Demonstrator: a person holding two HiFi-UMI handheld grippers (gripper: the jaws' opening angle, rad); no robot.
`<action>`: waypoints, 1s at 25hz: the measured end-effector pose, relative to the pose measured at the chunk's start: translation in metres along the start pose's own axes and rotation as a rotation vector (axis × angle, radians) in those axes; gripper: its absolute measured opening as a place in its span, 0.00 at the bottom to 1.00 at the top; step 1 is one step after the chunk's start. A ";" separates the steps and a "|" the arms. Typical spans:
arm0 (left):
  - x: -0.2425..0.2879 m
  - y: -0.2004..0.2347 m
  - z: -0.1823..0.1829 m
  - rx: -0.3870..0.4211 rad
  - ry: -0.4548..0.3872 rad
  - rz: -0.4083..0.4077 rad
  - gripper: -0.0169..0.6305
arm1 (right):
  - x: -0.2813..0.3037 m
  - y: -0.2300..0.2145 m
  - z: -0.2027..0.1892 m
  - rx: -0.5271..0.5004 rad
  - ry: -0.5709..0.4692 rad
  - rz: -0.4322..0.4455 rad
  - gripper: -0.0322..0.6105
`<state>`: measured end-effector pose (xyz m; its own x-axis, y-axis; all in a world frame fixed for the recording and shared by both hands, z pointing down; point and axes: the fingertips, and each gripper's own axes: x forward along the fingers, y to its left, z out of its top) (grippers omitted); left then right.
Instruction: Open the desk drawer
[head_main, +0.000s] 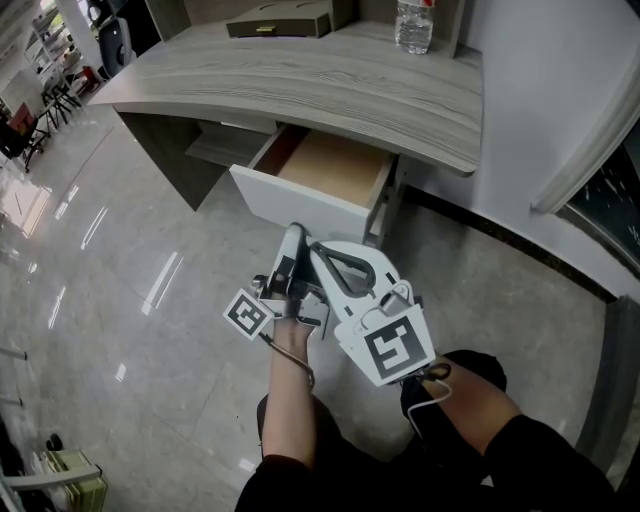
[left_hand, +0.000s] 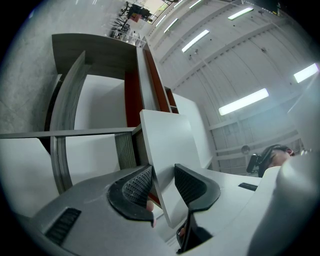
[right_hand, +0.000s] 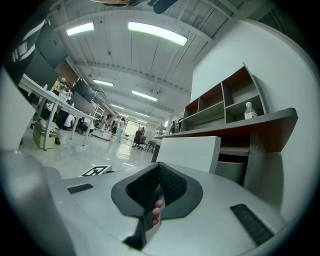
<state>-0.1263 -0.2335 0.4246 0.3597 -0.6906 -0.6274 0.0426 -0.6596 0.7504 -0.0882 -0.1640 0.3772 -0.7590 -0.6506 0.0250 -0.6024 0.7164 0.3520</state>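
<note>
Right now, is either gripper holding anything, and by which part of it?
Nothing looks clamped. The left gripper stands open around an edge of the drawer front, with a gap on one side. The right gripper is shut on nothing.

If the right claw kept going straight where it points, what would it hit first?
Probably the white drawer front, just ahead of the right claw, though depth is hard to judge.

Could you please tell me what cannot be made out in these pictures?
- Head view: the back of the drawer is hidden under the desk top.
- Head view: the bottle is cut off by the top edge.
- Left gripper view: whether the left tool presses the drawer front between its jaws is unclear.
</note>
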 end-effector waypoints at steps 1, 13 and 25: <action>0.000 0.000 0.000 -0.001 0.000 0.001 0.25 | 0.000 0.000 0.000 -0.001 0.001 0.000 0.06; -0.005 -0.005 0.002 0.006 0.001 0.002 0.25 | -0.004 0.009 0.005 -0.016 0.002 0.034 0.06; -0.011 -0.011 0.003 0.014 0.007 0.001 0.25 | -0.004 0.020 0.008 -0.014 -0.003 0.069 0.06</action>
<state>-0.1338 -0.2198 0.4221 0.3660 -0.6892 -0.6254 0.0295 -0.6631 0.7480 -0.0987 -0.1450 0.3769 -0.7995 -0.5987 0.0475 -0.5448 0.7562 0.3623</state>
